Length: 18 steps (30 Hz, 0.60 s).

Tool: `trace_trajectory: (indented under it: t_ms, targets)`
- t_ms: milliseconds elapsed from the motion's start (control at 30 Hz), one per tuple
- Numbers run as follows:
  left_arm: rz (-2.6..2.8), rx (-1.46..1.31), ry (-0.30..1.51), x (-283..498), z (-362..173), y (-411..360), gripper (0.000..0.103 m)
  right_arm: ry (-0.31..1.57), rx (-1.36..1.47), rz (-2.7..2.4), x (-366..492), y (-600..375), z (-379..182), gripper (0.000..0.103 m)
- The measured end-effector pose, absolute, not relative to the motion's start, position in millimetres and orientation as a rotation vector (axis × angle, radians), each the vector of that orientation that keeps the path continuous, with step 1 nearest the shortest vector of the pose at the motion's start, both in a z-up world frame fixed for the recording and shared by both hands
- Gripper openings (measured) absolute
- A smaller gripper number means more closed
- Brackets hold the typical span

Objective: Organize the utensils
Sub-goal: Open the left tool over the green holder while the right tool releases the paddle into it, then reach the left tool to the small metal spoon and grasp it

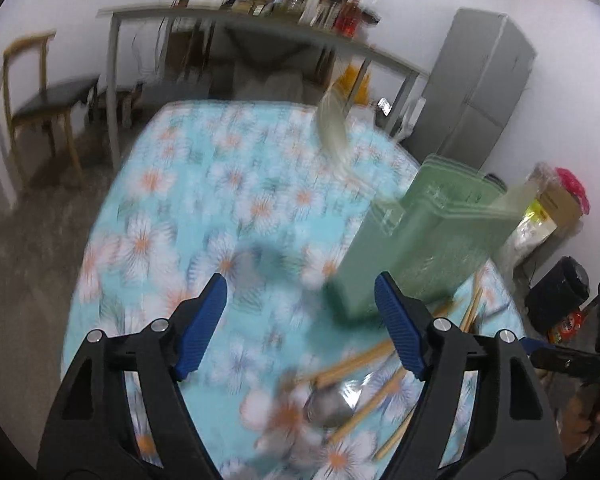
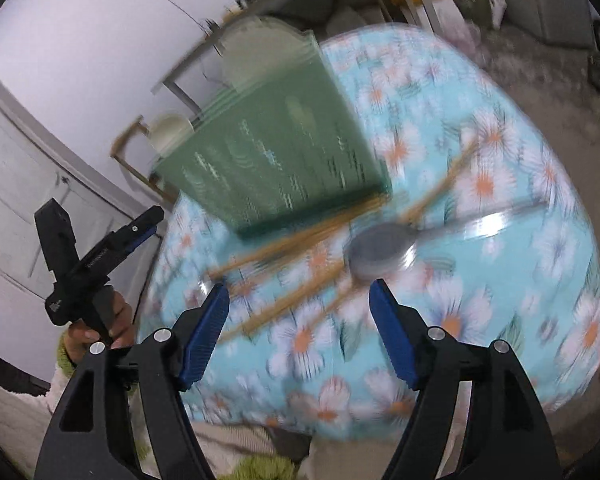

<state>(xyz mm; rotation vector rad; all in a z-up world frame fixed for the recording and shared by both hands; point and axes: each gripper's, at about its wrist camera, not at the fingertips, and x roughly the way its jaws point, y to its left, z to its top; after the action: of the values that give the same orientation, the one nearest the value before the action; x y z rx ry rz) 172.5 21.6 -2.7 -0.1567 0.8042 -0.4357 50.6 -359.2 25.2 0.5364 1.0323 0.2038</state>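
Both views are motion-blurred. The left gripper (image 1: pixel 300 324) is seen with its blue pads spread wide and nothing between them; only the floral tablecloth (image 1: pixel 204 184) shows in the gap. The green utensil holder (image 1: pixel 416 240) stands on the cloth just ahead of and to the right of the left gripper's right finger, with pale spoon-like pieces (image 1: pixel 334 128) rising from its top. The loose utensils lie below that finger: a metal spoon (image 1: pixel 332 404) and several wooden chopsticks (image 1: pixel 364 360), partly hidden by the finger itself. In the right wrist view the right gripper (image 2: pixel 300 332) is likewise held wide apart and empty. The spoon's bowl is noted just ahead of its right fingertip, and the scattered chopsticks run across the cloth just ahead of the gap, crossing one another, up to the foot of the holder. Contact between pads and utensils is not observed. The person's hand (image 2: pixel 116 320) holding the left gripper's handle is seen at the left edge.
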Motion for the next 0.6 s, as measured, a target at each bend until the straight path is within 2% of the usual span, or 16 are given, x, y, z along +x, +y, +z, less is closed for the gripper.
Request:
trace_trajectory:
  t_ms: [233,300,433,533,600]
  targets:
    - [-0.403,-0.246,0.972,159.9,-59.2,41.1,0.084,1.124,0.519,0.145,42.5,-344.9,-9.5,0.071]
    - [-0.411,-0.252,0.962,155.9,-63.2,42.4,0.084,1.137,0.498,0.136,44.7,-341.6,-14.7,0.074]
    - [-0.449,-0.234,0.964,154.1,-66.9,39.9,0.095,1.14,0.464,0.146,49.2,-334.1,-19.6,0.085]
    - [-0.444,-0.227,0.967,154.9,-67.1,36.6,0.095,1.145,0.436,0.161,52.9,-326.2,-21.0,0.097]
    - [-0.435,-0.219,0.962,154.1,-67.8,34.4,0.095,1.15,0.405,0.147,53.4,-320.6,-21.7,0.097]
